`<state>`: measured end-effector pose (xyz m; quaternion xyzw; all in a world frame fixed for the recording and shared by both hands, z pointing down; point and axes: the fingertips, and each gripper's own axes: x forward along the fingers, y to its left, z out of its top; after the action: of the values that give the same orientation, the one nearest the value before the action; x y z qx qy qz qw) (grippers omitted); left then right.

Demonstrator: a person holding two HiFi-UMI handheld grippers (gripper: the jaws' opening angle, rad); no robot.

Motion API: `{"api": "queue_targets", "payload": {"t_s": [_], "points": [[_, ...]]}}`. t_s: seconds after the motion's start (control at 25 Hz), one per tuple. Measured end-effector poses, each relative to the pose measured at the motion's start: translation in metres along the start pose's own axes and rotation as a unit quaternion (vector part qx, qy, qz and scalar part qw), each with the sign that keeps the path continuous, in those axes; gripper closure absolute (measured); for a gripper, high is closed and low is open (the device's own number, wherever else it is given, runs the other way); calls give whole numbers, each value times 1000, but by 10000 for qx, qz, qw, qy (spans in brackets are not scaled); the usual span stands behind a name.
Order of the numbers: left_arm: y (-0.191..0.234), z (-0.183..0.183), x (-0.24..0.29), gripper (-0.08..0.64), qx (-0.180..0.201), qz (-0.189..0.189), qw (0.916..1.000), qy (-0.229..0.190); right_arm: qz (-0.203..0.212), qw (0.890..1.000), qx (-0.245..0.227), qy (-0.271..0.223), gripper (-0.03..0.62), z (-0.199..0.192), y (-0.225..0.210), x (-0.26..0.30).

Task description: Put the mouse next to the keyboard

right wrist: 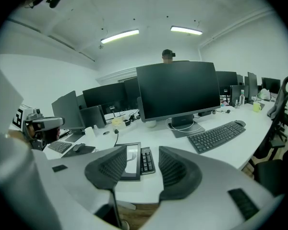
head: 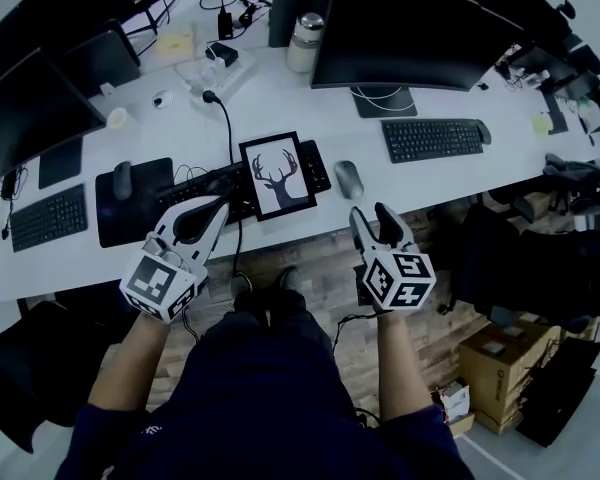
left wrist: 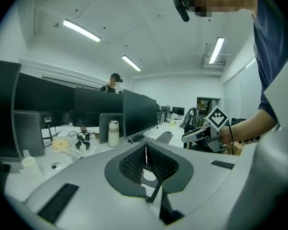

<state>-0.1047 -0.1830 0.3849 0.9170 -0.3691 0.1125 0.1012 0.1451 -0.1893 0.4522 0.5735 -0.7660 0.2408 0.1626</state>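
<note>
A grey mouse (head: 348, 179) lies on the white desk (head: 420, 183), just right of a black keyboard (head: 315, 168). A framed deer picture (head: 278, 176) rests across that keyboard. My right gripper (head: 370, 214) hovers at the desk's front edge, just below the mouse, open with nothing between its fingers. In the right gripper view, the right gripper (right wrist: 143, 153) frames the picture (right wrist: 128, 161) and the keyboard (right wrist: 147, 160); the mouse is hidden there. My left gripper (head: 218, 208) hangs over the keyboard's left end. The left gripper (left wrist: 145, 148) is shut and empty.
A second mouse (head: 122, 179) sits on a black pad (head: 150, 203) at the left, beside another keyboard (head: 48, 218). A third keyboard (head: 432, 139) lies under the big monitor (head: 410, 33). A steel bottle (head: 304, 41) stands at the back. Cartons (head: 500, 363) are on the floor.
</note>
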Motion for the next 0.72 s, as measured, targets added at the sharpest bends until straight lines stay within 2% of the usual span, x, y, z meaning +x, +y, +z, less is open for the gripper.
{"api": "queue_targets", "payload": {"t_s": [0.4,0.72], "points": [[-4,6,-13,526,57,-119,9999,-90,262,9990,-85,-346,408,21,46,-21],[-7,7,-20,528,29,-134,9998,-142,360,9984,-101,-433,443,30,61,-32]]}}
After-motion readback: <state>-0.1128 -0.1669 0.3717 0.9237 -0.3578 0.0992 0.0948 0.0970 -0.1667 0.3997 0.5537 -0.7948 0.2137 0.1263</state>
